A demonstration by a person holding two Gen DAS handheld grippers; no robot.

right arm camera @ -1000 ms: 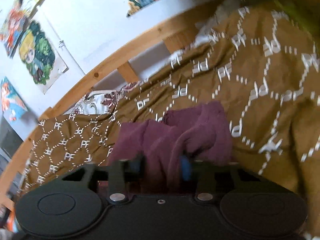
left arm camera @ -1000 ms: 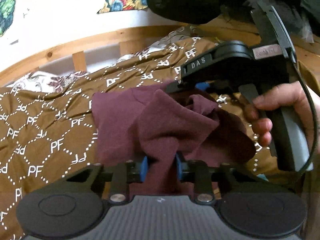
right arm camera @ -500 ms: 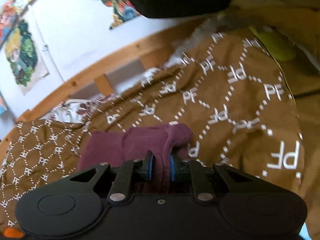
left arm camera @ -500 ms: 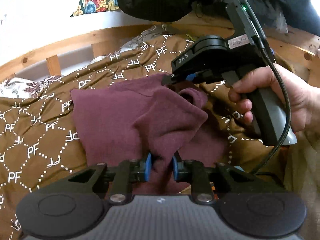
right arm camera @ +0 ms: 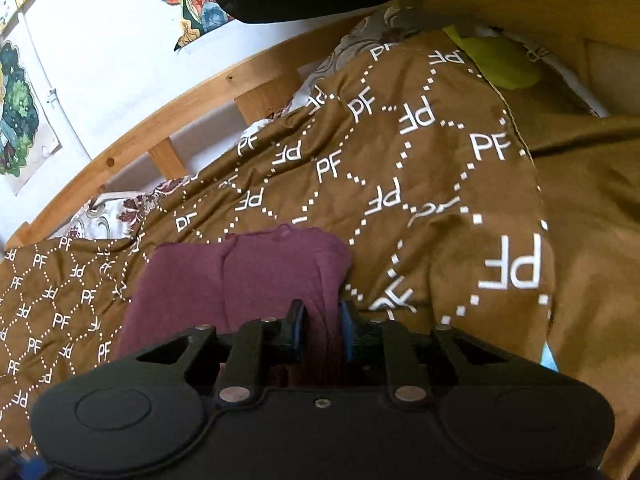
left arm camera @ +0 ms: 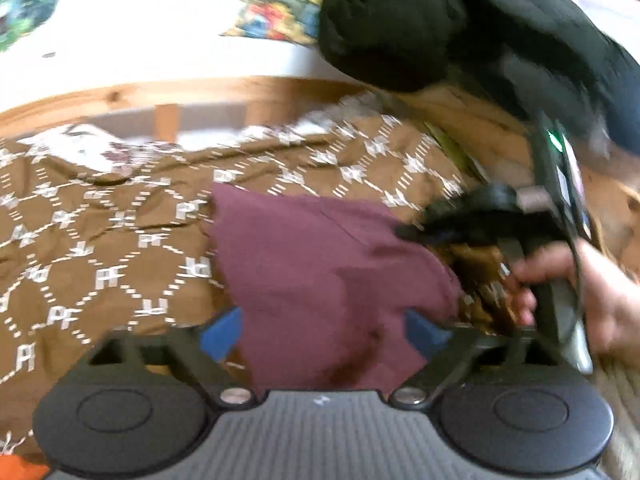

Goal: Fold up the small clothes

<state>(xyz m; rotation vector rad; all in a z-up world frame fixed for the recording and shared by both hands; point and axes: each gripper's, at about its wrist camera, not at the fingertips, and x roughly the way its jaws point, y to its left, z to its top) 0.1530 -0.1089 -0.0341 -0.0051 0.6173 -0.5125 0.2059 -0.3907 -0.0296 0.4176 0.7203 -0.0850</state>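
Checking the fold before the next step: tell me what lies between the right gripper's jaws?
A bunched edge of the maroon garment sits between the right gripper's opening jaws, seen in the right wrist view; nothing else is there.

Open bedspread (left arm camera: 100, 248) left of the maroon garment (left arm camera: 320, 264); the right gripper (left arm camera: 432, 236) crowds its right, wooden bed rail (right arm camera: 168, 120) blocks far side.

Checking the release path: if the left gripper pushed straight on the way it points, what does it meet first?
Most likely the maroon garment lying on the brown bedspread. The left gripper is opening, fingers wide, cloth between them but not pinched. Blur makes depth uncertain.
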